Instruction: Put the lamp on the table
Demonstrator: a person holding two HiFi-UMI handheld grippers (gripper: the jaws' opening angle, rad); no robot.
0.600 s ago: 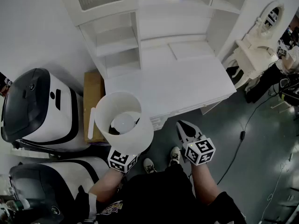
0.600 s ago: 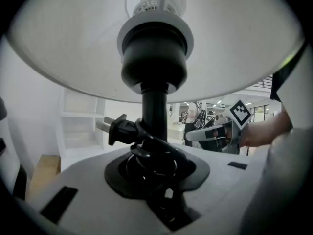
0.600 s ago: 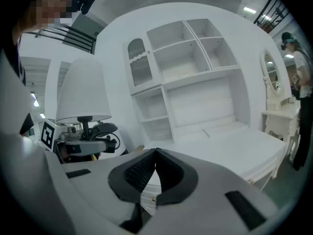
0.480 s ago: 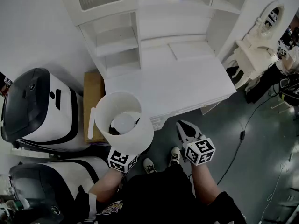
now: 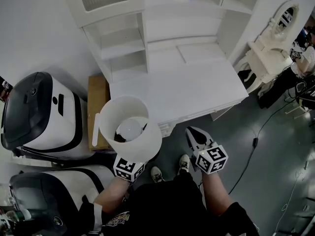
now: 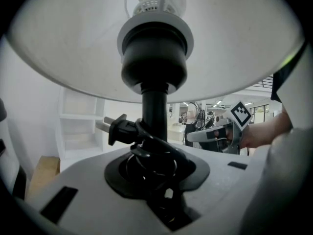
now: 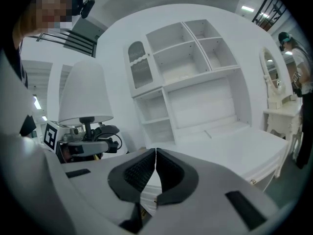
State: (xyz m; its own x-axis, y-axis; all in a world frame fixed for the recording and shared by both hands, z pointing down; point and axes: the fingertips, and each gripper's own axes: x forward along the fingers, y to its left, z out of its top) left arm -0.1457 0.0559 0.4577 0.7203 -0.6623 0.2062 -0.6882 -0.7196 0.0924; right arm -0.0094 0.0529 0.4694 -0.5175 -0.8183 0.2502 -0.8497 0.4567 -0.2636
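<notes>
The lamp [image 5: 130, 129] has a white shade, a black stem [image 6: 154, 111] and a coiled black cord with its plug [image 6: 117, 129]. It stands upright over the floor, just in front of the white table [image 5: 197, 82] at its near left corner. My left gripper [image 6: 155, 173] is shut on the stem's lower end; in the head view the shade hides its jaws and only the marker cube [image 5: 129, 169] shows. My right gripper [image 5: 195, 134] is shut and empty, level with the lamp to its right, with the jaws touching [image 7: 155, 165].
A white shelf unit [image 5: 123, 48] rises along the table's back and left. Two white-and-black machines [image 5: 42, 114] [image 5: 54, 191] and a cardboard box [image 5: 98, 107] stand to the left. A white vanity with a mirror [image 5: 275, 38] is at the far right, and a cable [image 5: 256, 141] lies on the floor.
</notes>
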